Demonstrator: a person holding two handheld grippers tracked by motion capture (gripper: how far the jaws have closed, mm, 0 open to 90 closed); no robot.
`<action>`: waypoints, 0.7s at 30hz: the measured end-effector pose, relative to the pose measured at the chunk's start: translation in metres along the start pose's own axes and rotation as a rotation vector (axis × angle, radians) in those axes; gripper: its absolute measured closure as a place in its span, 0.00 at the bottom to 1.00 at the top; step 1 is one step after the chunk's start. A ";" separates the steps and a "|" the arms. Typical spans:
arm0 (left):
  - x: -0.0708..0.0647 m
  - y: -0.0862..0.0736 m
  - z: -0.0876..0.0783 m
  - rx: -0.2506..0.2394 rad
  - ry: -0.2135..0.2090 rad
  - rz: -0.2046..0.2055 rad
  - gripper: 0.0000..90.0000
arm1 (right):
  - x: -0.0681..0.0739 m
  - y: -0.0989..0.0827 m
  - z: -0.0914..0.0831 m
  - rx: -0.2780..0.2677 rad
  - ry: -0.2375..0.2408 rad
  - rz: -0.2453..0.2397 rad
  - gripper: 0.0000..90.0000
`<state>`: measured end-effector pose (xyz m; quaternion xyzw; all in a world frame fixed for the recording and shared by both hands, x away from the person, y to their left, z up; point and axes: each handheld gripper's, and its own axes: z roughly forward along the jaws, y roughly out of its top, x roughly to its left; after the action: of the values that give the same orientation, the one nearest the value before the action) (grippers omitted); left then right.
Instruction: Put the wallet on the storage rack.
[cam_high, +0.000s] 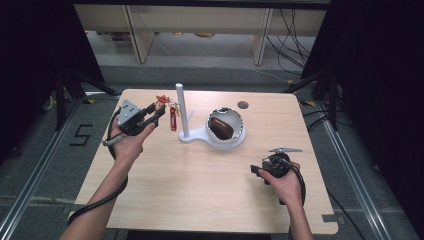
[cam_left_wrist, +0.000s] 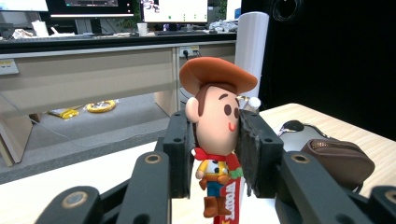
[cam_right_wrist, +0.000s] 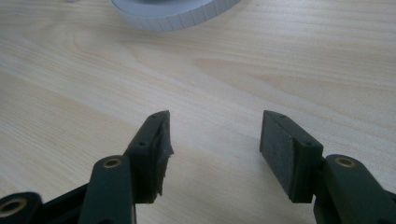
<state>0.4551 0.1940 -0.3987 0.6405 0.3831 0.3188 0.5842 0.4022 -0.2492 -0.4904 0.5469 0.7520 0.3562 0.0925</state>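
Overhead, the pale wooden surface stands on a grey floor between dark curtains, and the left hand-held gripper holds a cowboy figure keychain up beside the white post of a stand whose bowl cradles a brown pouch, while the right hand-held gripper rests near the front right corner. Along the left hand-held gripper, the pads pinch the cowboy figure keychain at its head, with desks and monitors behind. Along the right hand-held gripper, the jaws stand spread over bare wood.
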 end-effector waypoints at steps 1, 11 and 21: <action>0.001 -0.001 0.000 0.003 0.001 0.003 0.73 | 0.000 0.000 0.000 -0.004 0.005 0.001 0.49; 0.004 -0.009 0.000 0.028 0.008 0.000 0.73 | 0.001 0.000 -0.001 -0.004 0.006 0.017 0.49; 0.006 -0.020 0.003 0.063 0.014 -0.002 0.73 | 0.000 0.000 0.000 0.001 -0.002 0.015 0.49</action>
<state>0.4579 0.1980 -0.4190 0.6561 0.3976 0.3104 0.5613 0.4018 -0.2492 -0.4903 0.5527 0.7481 0.3561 0.0903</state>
